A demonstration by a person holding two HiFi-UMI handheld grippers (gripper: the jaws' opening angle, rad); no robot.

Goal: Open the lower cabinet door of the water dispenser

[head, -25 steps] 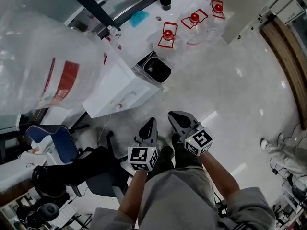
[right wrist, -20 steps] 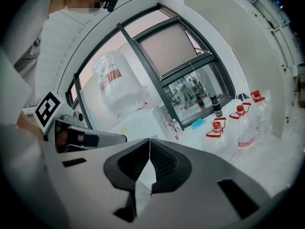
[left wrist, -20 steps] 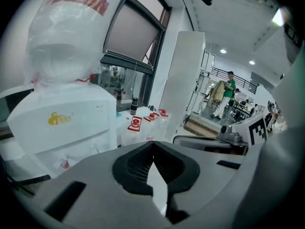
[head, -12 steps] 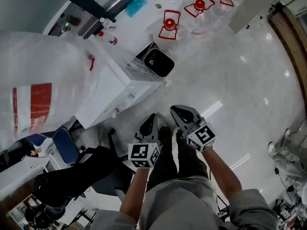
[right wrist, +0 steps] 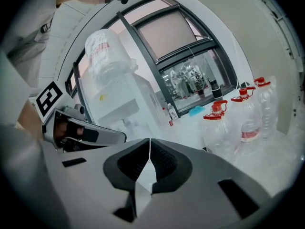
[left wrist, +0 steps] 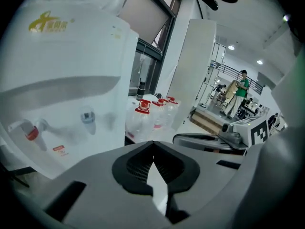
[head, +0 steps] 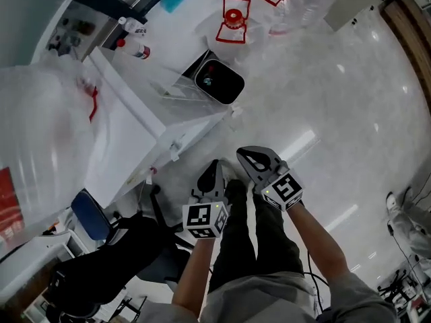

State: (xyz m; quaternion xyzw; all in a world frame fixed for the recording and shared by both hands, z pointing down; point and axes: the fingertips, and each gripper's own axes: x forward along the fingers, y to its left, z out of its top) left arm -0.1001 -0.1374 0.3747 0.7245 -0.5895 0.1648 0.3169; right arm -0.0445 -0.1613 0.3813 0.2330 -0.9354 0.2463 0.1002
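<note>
The white water dispenser [head: 135, 140] stands at the left with a big clear bottle [head: 40, 147] on top. In the left gripper view its front [left wrist: 62, 94] shows a red tap [left wrist: 29, 132] and a blue tap [left wrist: 87, 117]; the lower cabinet door is out of view. My left gripper [head: 214, 170] and right gripper [head: 246, 155] hang side by side above my legs, a short way from the dispenser's front. Both are shut with nothing between the jaws, as seen at the left gripper [left wrist: 153, 144] and the right gripper [right wrist: 149, 144]. The right gripper view shows the dispenser [right wrist: 128, 104] straight ahead.
Several clear water jugs with red caps [head: 232, 22] stand on the floor beyond the dispenser, and a dark rounded bin [head: 219, 81] sits beside it. A black office chair [head: 101, 261] and a blue seat [head: 91, 214] are at my lower left. Another person [head: 404, 221] stands at the right edge.
Both grippers have sunk together, side by side, and the head view has dropped with them, so the dispenser looks larger. The jaws stayed shut.
</note>
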